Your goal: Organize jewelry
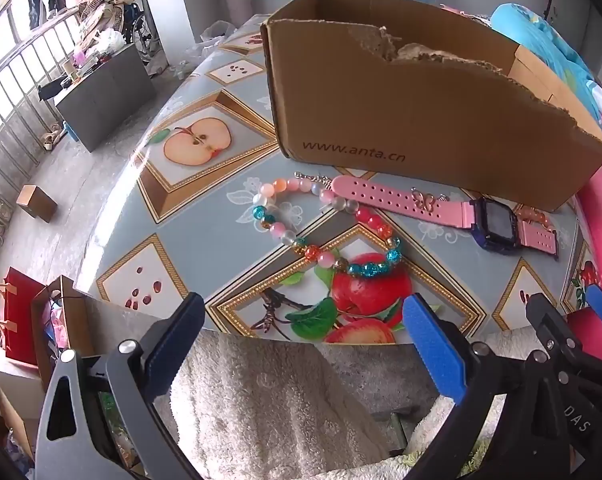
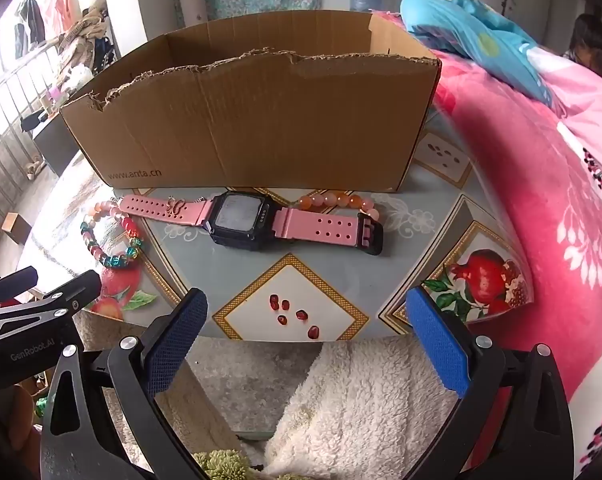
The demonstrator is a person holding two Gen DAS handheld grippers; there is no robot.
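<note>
Both grippers are hanging wide open and empty. The pink watch (image 2: 257, 220) is lying lengthwise along the cardboard box (image 2: 261, 128) front, directly ahead of the right gripper (image 2: 307, 344); the left gripper (image 1: 301, 344) is facing the multicoloured bracelet (image 1: 321, 224) on the counter (image 2: 401, 272).

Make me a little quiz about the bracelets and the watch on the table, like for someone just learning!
1. True or false: the watch is inside the box.
2. Which lies nearest the left tongs? A) colourful bracelet B) orange bracelet C) watch
3. Fill in: both tongs are ___ and hold nothing.

Key
1. False: it lies on the table, in front of the box.
2. A
3. open (right tongs too)
</note>
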